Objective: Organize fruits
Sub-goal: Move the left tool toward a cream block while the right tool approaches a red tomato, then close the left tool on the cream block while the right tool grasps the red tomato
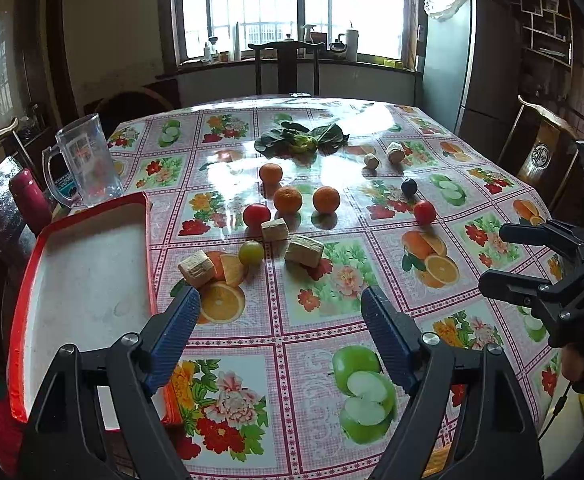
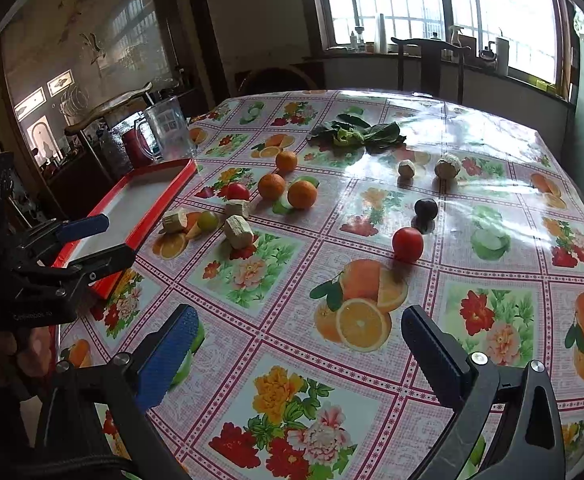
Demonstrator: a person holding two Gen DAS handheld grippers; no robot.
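Both tongs hover low over the near edge of the surface with their blue ribbed pads spread wide and nothing between them. Left tongs (image 1: 280, 312) point toward the fruit cluster; right tongs (image 2: 300, 340) sit further right, aimed past a printed orange on the tablecloth (image 2: 372, 400).

Judging by the layout, sorting has not started. A red-rimmed tray (image 1: 88, 280) with a pale, matte, slightly scuffed floor lies at the left edge, and it holds nothing. All the fruit is on the cloth, none touching the tray.

Three round, dimpled oranges (image 1: 288, 199) sit in a loose group near the centre. Just beside them is a smooth, glossy red tomato (image 1: 256, 215), and a small yellow-green round fruit (image 1: 251, 252) lies nearer the tray. A second red tomato (image 2: 407, 243) and a dark, plum-like fruit (image 2: 425, 209) rest well apart on the right.

Mixed among them are three tan, blocky, fibrous chunks (image 1: 304, 250), two pale knobbly roundish lumps (image 2: 447, 166) and a bunch of dark, crinkled leafy greens (image 1: 302, 139) further back. These look like non-fruit items to leave behind.

Shiny plastic covers the surface, printed with flowers and fruit that could be mistaken for real pieces. A clear plastic jug (image 1: 88, 160) stands beyond the tray.
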